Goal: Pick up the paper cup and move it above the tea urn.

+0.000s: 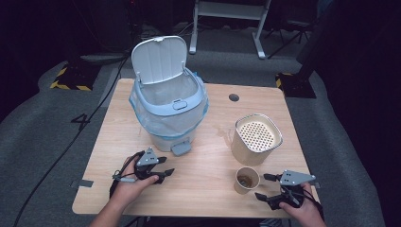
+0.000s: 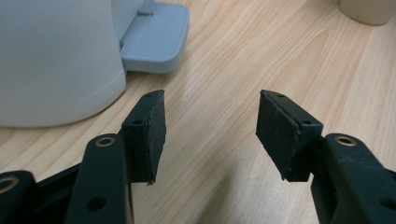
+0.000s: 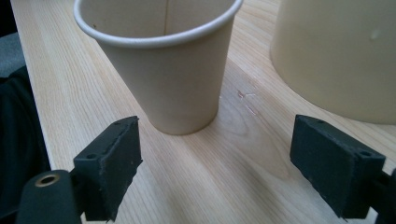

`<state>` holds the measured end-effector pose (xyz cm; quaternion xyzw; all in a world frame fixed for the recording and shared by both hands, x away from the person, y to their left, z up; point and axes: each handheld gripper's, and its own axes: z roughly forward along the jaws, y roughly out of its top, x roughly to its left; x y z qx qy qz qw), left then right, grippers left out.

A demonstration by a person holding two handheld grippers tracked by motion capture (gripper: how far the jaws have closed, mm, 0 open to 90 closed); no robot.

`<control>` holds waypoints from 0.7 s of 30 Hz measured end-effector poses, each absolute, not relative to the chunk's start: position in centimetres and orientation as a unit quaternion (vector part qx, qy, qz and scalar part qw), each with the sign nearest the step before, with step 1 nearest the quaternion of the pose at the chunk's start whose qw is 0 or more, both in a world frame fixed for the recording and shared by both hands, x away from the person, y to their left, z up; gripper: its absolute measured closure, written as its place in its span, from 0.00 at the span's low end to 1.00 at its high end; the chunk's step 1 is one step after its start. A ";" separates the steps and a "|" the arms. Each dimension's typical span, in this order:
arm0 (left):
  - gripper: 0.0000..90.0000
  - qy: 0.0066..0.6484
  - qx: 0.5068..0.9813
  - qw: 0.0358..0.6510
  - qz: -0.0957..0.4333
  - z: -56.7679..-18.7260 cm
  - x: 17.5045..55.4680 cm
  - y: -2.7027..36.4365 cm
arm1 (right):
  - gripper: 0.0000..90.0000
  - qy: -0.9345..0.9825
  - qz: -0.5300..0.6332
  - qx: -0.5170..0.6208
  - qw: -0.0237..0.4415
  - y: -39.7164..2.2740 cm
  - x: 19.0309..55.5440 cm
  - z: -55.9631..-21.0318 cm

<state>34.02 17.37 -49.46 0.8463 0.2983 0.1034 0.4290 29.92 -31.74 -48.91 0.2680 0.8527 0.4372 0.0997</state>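
A white pedal bin (image 1: 168,113) with a blue liner stands on the wooden table (image 1: 208,194), its lid up. Its grey pedal (image 1: 181,148) faces me. My left gripper (image 1: 169,165) lies low on the table just in front of the pedal, open and with nothing between its jaws. In the left gripper view the pedal (image 2: 154,42) and the bin's wall (image 2: 56,60) are just ahead of the left gripper (image 2: 212,116). A paper cup (image 1: 247,179) stands upright at front right. My right gripper (image 1: 261,186) is open just right of it. The cup (image 3: 163,70) stands just beyond the right gripper (image 3: 215,149), untouched.
A tan canister (image 1: 255,139) with a perforated top stands right behind the cup, and its wall (image 3: 336,56) is close to the right jaw. A cable hole (image 1: 233,97) sits near the table's far edge. Grey carpet surrounds the table.
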 end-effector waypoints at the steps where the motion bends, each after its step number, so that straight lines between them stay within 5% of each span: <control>1: 0.48 0.299 0.847 0.428 0.103 -49.6 34.0 17.4 | 0.18 0.851 0.440 0.269 0.100 -31.6 29.9 -49.0; 21: 0.35 0.312 0.869 0.364 0.121 -50.3 34.1 16.6 | 0.22 0.833 0.473 0.263 0.114 -27.9 30.0 -49.8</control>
